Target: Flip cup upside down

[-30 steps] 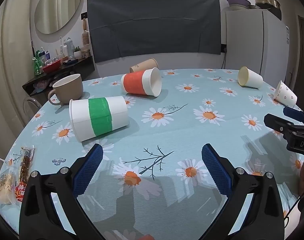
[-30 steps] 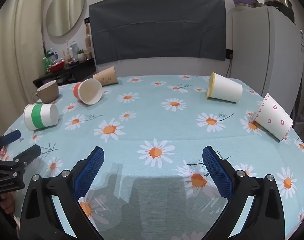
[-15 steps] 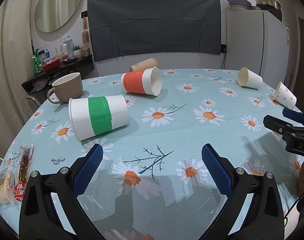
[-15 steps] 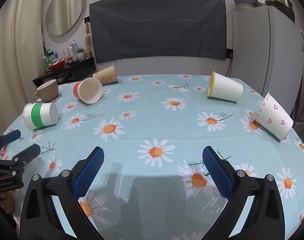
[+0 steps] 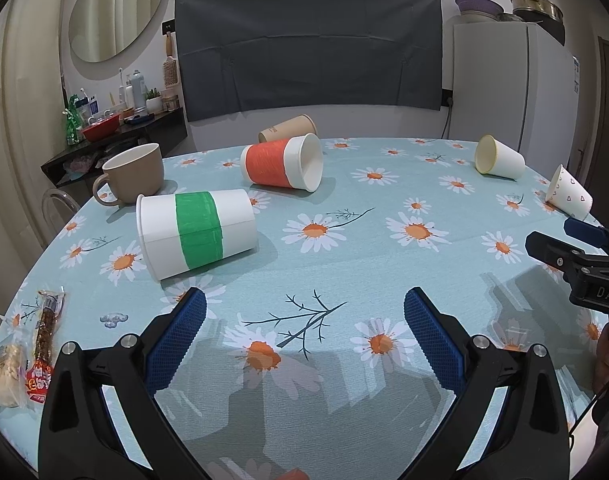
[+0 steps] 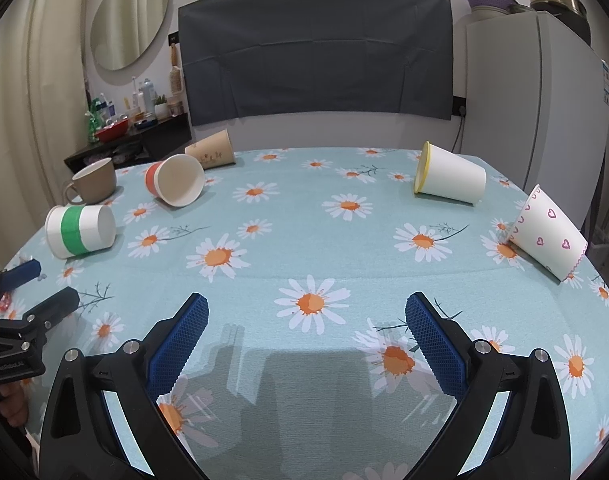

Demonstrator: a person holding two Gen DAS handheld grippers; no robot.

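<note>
Several paper cups lie on their sides on the daisy tablecloth [image 5: 344, 264]. A white cup with a green band [image 5: 196, 232] [image 6: 80, 230] lies nearest my left gripper [image 5: 304, 312], ahead and to its left. An orange-banded cup [image 5: 282, 162] [image 6: 176, 179] and a brown paper cup [image 5: 288, 128] [image 6: 210, 152] lie farther back. A yellow-rimmed white cup [image 6: 448, 178] [image 5: 498, 158] and a heart-print cup [image 6: 546, 232] [image 5: 568, 198] lie to the right, ahead of my right gripper [image 6: 306, 314]. Both grippers are open and empty above the table's near edge.
A beige ceramic mug [image 5: 134, 172] stands upright at the far left. Wrapped snacks [image 5: 44, 344] lie at the table's left edge. A fridge [image 6: 536, 120] stands behind right, and a dark shelf with bottles [image 5: 112, 136] behind left.
Both grippers have drifted very slightly; the cups sit a touch higher in the left wrist view. Nothing was grasped or released.
</note>
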